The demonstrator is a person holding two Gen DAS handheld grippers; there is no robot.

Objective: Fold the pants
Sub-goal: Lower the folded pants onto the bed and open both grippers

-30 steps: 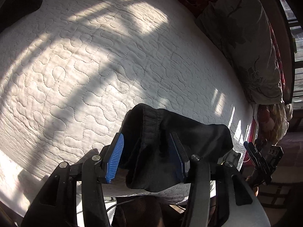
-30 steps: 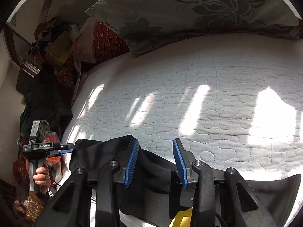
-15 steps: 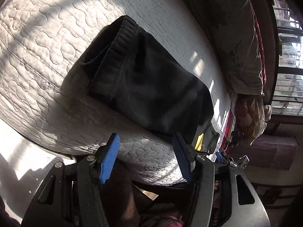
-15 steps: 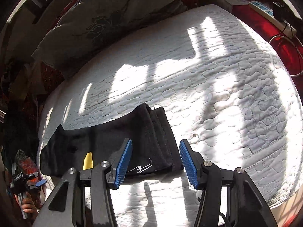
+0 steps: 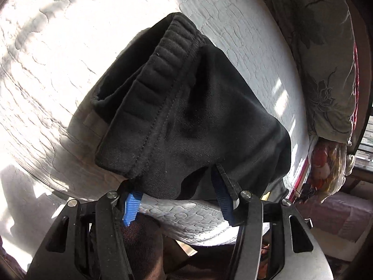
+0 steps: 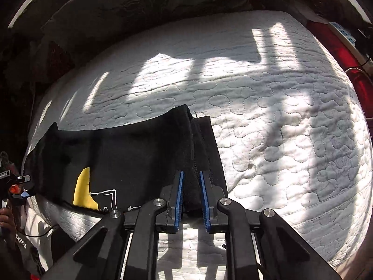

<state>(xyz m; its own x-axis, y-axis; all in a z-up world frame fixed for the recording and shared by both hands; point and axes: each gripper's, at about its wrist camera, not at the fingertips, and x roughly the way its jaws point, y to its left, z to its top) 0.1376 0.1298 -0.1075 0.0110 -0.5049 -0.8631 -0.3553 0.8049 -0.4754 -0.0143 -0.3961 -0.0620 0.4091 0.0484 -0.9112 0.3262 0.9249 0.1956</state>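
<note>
Black pants (image 5: pixel 191 116) lie on a white quilted mattress (image 5: pixel 58 46) near its front edge, filling the middle of the left wrist view. Their ribbed waistband (image 5: pixel 163 53) runs from the upper centre of that frame down toward the lower left, and the cloth hangs slightly over the mattress edge at the bottom. The left gripper (image 5: pixel 174 198) sits at the lower centre of the frame with its jaws spread wide; the blue pads (image 5: pixel 131 206) are well apart, and the draped edge of the pants covers their tips, so whether cloth lies between them cannot be told for sure. Nothing is pinched between them. A grey flowered pillow (image 5: pixel 326 58) stands along the right side of the frame.

From the right wrist view the pants (image 6: pixel 121 158) stretch across the left half of the frame, from the far left edge to the centre, with a yellow patch (image 6: pixel 84 191) and thin white line markings near the lower left. Their layered end reaches the middle of the frame, where the right gripper (image 6: pixel 191 196) has its jaws drawn close together on a fold of the black cloth, the blue pads (image 6: pixel 179 200) pressing it from both sides. The mattress (image 6: pixel 268 116) fills the right half, striped with sunlight and shadow. The other gripper shows small at the far left edge, held in a hand (image 6: pixel 5 219). A dark pillow (image 6: pixel 139 11) lies along the top.
</note>
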